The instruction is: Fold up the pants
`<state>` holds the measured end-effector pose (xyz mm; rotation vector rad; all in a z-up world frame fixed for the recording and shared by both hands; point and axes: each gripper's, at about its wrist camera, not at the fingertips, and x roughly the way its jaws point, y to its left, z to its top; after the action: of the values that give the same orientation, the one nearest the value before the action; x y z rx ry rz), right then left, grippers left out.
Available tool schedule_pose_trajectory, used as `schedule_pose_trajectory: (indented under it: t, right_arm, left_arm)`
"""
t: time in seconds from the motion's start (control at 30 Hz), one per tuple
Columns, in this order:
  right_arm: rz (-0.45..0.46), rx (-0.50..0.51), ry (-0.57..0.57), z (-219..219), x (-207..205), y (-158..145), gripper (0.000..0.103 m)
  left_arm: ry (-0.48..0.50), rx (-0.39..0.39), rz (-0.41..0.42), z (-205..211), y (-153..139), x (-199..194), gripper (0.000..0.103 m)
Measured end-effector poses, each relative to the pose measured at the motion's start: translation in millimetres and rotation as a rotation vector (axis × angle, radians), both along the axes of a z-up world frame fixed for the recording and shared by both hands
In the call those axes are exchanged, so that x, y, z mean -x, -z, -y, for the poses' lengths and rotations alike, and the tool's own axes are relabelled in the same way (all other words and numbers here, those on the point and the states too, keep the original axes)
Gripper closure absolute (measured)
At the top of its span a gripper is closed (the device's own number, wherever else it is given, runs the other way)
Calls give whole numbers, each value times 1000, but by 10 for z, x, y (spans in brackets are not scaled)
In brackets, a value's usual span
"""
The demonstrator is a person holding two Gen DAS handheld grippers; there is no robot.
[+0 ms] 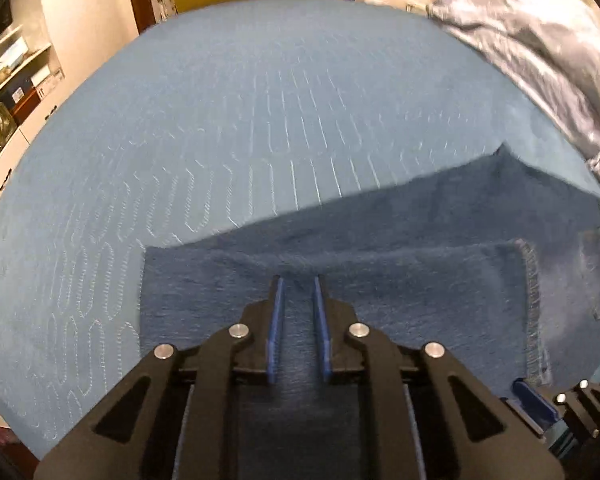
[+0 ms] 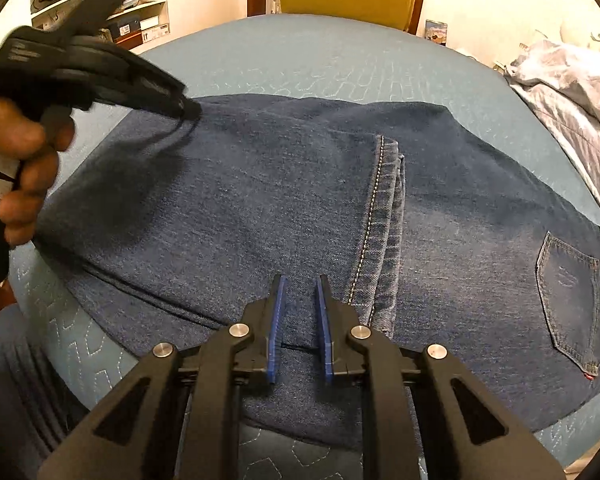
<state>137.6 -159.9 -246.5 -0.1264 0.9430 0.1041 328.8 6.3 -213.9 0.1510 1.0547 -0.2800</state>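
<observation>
My left tongs [image 2: 188, 114], in my hand [image 2: 24, 168], are clamped on the far left edge of the jeans [image 2: 260, 200]. The jeans lie folded across the blue quilted desk [image 2: 300, 52]. My right tongs [image 2: 300, 280] are clamped on their near edge, left of the hem [image 2: 380, 216].

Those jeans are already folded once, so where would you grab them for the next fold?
Grip the folded edge of the jeans, at its two corners opposite the waist end with the back pocket. Come from above, tilted down, since the denim lies flat on the quilted blue cover. The left gripper and right gripper already pinch there.
</observation>
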Motion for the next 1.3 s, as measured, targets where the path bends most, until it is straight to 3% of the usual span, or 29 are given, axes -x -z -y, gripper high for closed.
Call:
schedule_pose_trajectory:
  t: [0.23,0.3,0.5,0.6,0.67,0.73,0.8,0.93,1.0,1.07,1.1,1.13,1.3]
  right_arm:
    - [-3,8,-1,-9,6,-8,88]
    - [-6,11,0,-18,1,-12,88]
    - [-27,23,4,-54,-61,-21,88]
    - [-27,39,0,-81,-69,-16,88]
    - [-44,60,-8,-111,-97,-42,88]
    - [-59,90,-15,-149,-167,-173,87]
    - [-2,78,-20,-162,-260,-420,80]
    - [50,34,-18,-189,-678,-642,80]
    - [23,75,-6,-184,-896,-524,80]
    - [-23,113,13,-118,-1041,-345,81]
    - [-59,152,25,-60,-1100,-193,90]
    - [-77,158,19,-15,-1106,-83,90]
    - [-18,247,-15,-118,-984,9,90]
  left_arm:
    - [-18,10,-5,-13,38,3,86]
    - [-49,45,45,-76,-88,105,86]
    - [-168,47,163,-459,-252,686,85]
    - [-216,42,103,-653,11,919,82]
    - [-187,34,159,-689,123,1094,81]
    - [-171,33,172,-695,91,1170,69]
    - [-201,102,190,-820,-19,1266,56]
    - [-303,194,232,-1063,-123,1479,52]
    - [-328,282,196,-1263,-65,1540,51]
    - [-346,315,168,-1375,-12,1579,52]
    - [-344,335,157,-1415,21,1606,52]
    - [-345,362,144,-1455,47,1615,52]
    - [-335,536,61,-1597,231,1673,53]
